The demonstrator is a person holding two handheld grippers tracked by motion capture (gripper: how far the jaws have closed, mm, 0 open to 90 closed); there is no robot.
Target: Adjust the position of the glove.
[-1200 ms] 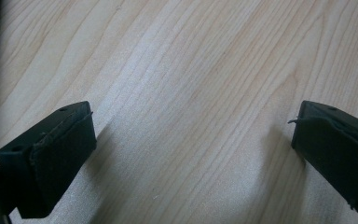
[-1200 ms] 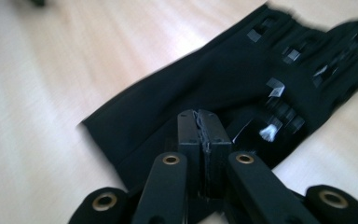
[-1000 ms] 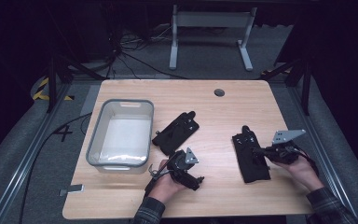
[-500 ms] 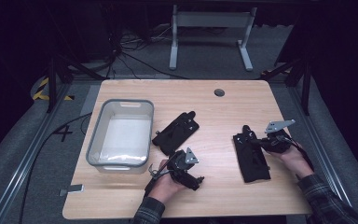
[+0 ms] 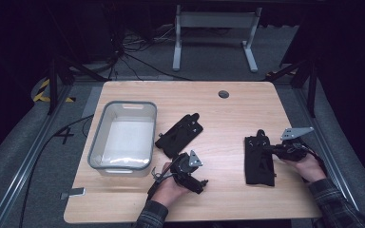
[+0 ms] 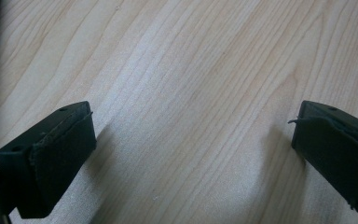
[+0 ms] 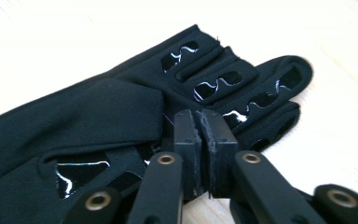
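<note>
The right gripper (image 7: 200, 140), jaws pressed together and apparently empty, hovers at the black fabric glove (image 5: 259, 159) lying right of the other glove (image 5: 179, 135); it should open wide before pinching fabric. The left gripper (image 6: 193, 154) rests spread on the wooden table (image 6: 191, 70)

A light wooden counter (image 5: 228, 114) spans the frame's middle, a round grommet hole (image 5: 224, 94) near its top edge. A white metal stand (image 5: 214, 33) sits upper centre; dark cables (image 5: 123, 52) trail upper left, beside yellow-black tape (image 5: 42, 90).
</note>
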